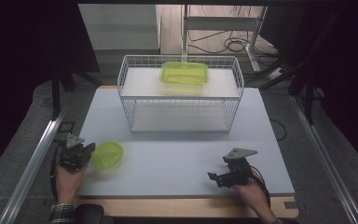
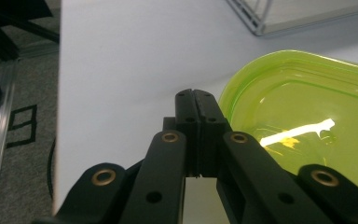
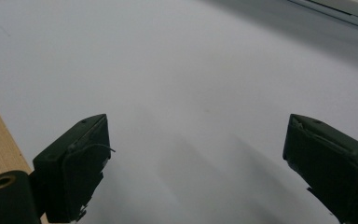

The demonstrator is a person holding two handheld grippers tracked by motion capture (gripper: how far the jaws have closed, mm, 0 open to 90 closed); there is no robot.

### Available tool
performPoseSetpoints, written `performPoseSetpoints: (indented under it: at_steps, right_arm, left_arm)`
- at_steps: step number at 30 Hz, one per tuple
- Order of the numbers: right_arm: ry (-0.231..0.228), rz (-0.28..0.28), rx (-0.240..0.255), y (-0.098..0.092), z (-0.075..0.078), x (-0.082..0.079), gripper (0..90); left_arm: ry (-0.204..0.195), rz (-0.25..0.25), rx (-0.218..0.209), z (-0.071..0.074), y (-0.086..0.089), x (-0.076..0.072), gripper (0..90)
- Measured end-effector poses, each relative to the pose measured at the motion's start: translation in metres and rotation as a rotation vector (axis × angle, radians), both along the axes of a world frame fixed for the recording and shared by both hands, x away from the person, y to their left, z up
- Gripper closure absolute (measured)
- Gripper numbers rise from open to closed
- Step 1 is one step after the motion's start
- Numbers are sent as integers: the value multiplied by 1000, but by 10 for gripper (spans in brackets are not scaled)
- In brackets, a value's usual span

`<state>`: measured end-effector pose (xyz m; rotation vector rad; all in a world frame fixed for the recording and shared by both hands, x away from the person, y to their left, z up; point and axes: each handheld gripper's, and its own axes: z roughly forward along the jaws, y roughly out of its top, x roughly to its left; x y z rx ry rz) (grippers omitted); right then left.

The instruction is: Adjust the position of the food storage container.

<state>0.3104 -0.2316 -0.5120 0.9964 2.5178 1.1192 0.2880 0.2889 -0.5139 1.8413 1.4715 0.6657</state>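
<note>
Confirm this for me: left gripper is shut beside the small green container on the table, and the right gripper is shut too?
Not quite. The right gripper is open; the right gripper view shows its jaws standing wide apart over the bare table. The left gripper is indeed shut beside the small green container.

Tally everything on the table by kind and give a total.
Green plastic container: 2, one on the wire rack's top shelf, one by the left gripper
Wire rack: 1
Hand-held gripper: 2, left, right
Total: 5
</note>
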Motion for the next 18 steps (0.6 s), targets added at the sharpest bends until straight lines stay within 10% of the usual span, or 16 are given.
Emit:
performPoseSetpoints:
  at_steps: [18]
  right_arm:
    - [7,2,-4,1,-1,0,76]
  left_arm:
    - [3,-224,3,6,-83,16,900]
